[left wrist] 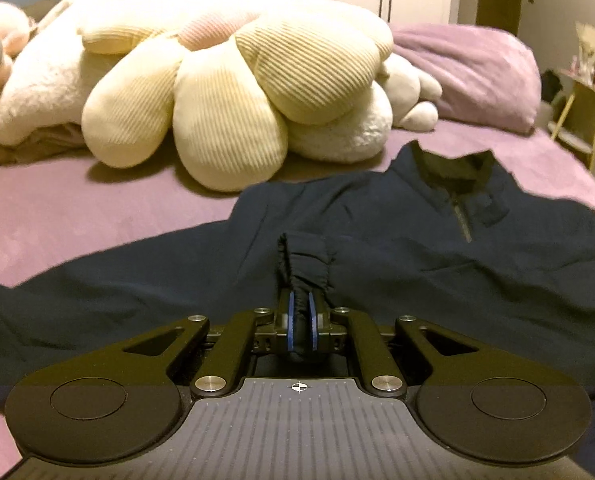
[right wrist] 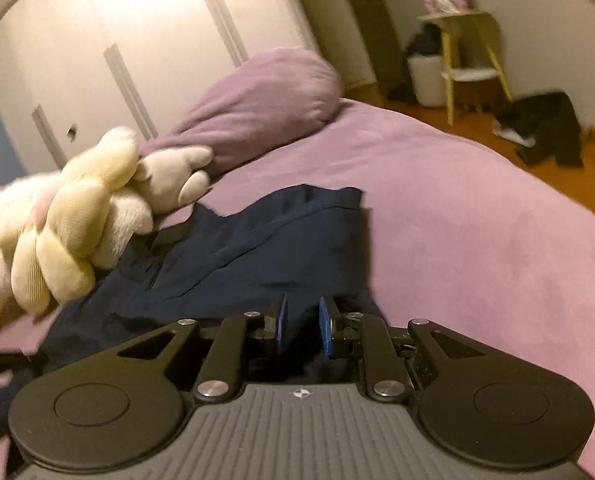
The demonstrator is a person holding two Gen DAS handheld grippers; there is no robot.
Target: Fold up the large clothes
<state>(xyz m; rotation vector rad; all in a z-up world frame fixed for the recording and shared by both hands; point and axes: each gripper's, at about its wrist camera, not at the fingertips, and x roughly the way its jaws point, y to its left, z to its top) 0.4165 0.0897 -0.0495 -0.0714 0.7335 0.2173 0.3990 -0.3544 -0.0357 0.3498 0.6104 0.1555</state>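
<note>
left wrist view: left tongs (left wrist: 300,312) clamped on the elastic cuff (left wrist: 303,266) of a navy zip-neck pullover (left wrist: 377,216) spread on a purple bed (left wrist: 97,216).

the left tongs sit low and level, pointing toward the headboard end, blue pads (left wrist: 290,320) nearly together with the bunched cuff between them; the sleeve lies across the garment's chest, left of the short zip (left wrist: 461,220). right wrist view shows the right tongs (right wrist: 302,324) tilted, rolled to one side, jaws parted with navy cloth in the gap, though the pads look clear of it. behind the pullover lie a cream flower cushion (left wrist: 233,92), white plush toys (left wrist: 37,84) and a purple pillow (left wrist: 473,72); the cushion's petals touch the garment's far edge in the right view.
</note>
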